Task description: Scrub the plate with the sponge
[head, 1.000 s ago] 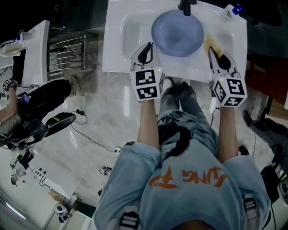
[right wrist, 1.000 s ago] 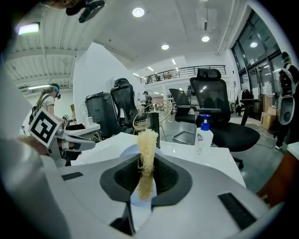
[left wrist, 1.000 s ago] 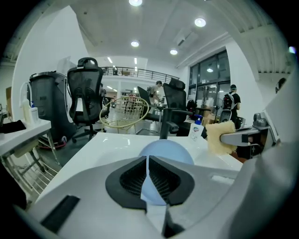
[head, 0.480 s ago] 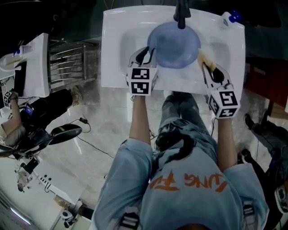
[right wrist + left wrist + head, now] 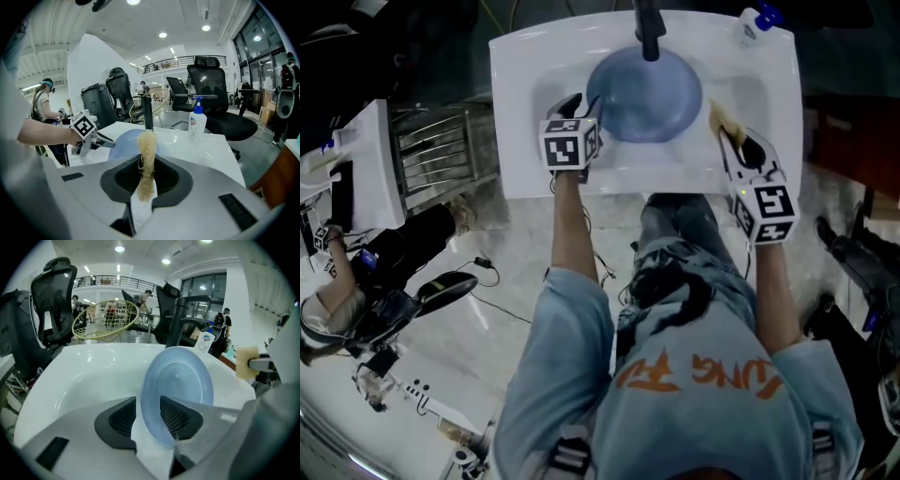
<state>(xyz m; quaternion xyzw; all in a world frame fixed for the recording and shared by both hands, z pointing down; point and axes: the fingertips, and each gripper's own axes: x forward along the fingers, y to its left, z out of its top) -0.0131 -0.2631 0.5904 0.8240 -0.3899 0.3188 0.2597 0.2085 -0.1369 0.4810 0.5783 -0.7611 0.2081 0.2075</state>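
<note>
Since 1 second ago the left gripper point(image 5: 577, 101) has gone from the near rim of the white sink point(image 5: 516, 94) down into the left of its basin, and its fingers have just been opening. They now stand apart, with the near rim of the blue plate point(image 5: 178, 390) between them. In the left gripper view the rim lies close against the right finger point(image 5: 180, 416) and clear of the left one, so nothing is clamped. The plate stands tilted on edge in the basin, its hollow face turned towards the right gripper point(image 5: 733, 131), below the black faucet point(image 5: 649, 28).

In the right gripper view the fingers are closed on a pale yellow, fibrous sponge point(image 5: 146, 159), which stands up between them and sticks out past their tips. From the head view the sponge sits just beside the plate's right edge; whether the 2 touch I cannot tell. A soap bottle point(image 5: 753, 21) stands on the sink's far right corner
</note>
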